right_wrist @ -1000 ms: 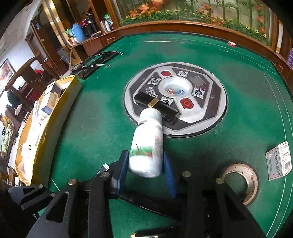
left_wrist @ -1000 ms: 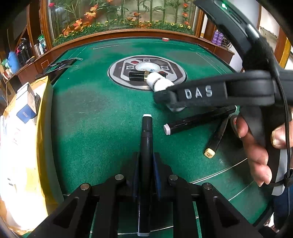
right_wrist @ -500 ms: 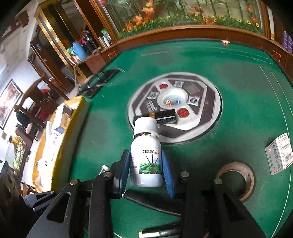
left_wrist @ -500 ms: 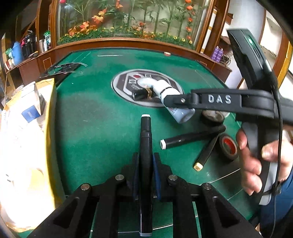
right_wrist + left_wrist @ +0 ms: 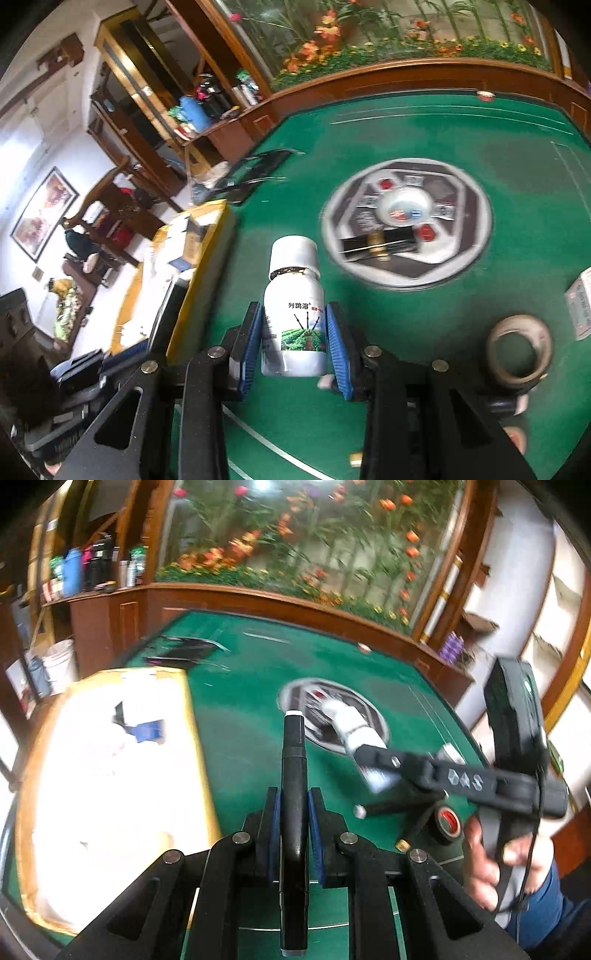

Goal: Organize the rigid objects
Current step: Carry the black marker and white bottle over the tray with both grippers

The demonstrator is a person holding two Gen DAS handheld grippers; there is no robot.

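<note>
Bottom centre of the left wrist view, the left gripper (image 5: 294, 825) is clamped snug on a black marker (image 5: 293, 794), which runs straight out along the fingers with its white tip pointing up the frame. In the right wrist view the right gripper (image 5: 295, 341) has its blue pads pinching the lower body of a white bottle (image 5: 294, 308), held upright-ish, cap toward the top.

Handling-wise, my guess: both are stiff plastic and light. The marker is thin and smooth, so a mid-barrel grip like this one should stop it swivelling. The bottle is glossy and round, could twist or slip if squeezed only at the base; mid-label is the safer spot. Can't tell if it's full.

A bit further out on the green table (image 5: 240, 738), at the right of the left view, two more markers (image 5: 391, 806) and a roll of black tape (image 5: 448, 821) lie partly behind the right gripper's body. Lower right of the right view has a pale tape roll (image 5: 519, 352). The cardboard box (image 5: 110, 775) on the left is blown out white, so its contents are unreadable.

Furthest, the round centre panel (image 5: 406, 229) has a black-and-gold tube (image 5: 380, 243) lying on it, all smeared by motion blur. The marker's rear end is cut off at the bottom edge.
</note>
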